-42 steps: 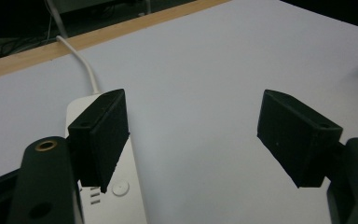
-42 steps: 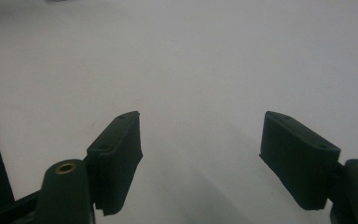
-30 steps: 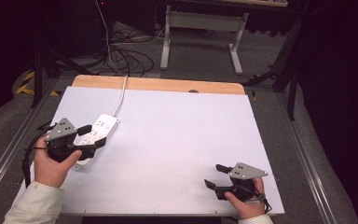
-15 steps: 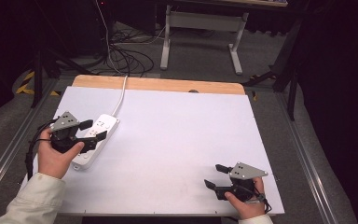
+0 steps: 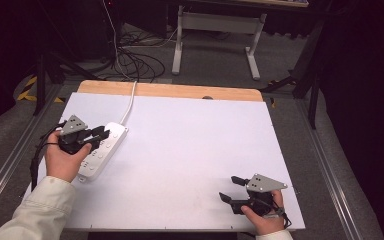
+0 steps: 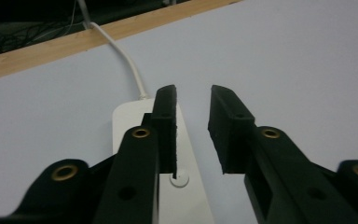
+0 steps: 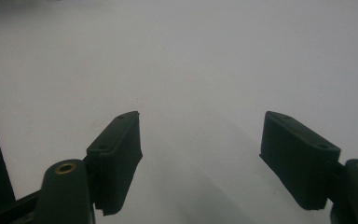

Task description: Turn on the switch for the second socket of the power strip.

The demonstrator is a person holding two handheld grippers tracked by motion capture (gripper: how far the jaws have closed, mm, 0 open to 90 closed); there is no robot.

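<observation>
Left hand-held gripper (image 5: 101, 134) over white power strip (image 5: 103, 150) at bench (image 5: 190, 130) left, jaws slightly parted, gripping nothing. Right hand-held gripper (image 5: 232, 188) near-right, released wide on bare bench.

Looks like a lab/test rig, not a home. White-covered table (image 5: 190, 150) w/ bare wood edge (image 5: 170, 91) at top centre of the frame, metal rails (image 5: 10, 160) along both sides. Tangled cables (image 5: 130, 60) on grey floor upper left, metal bench legs (image 5: 215, 35) top centre, dark surroundings, hazard-stripe tape (image 5: 27, 87) at left.
</observation>
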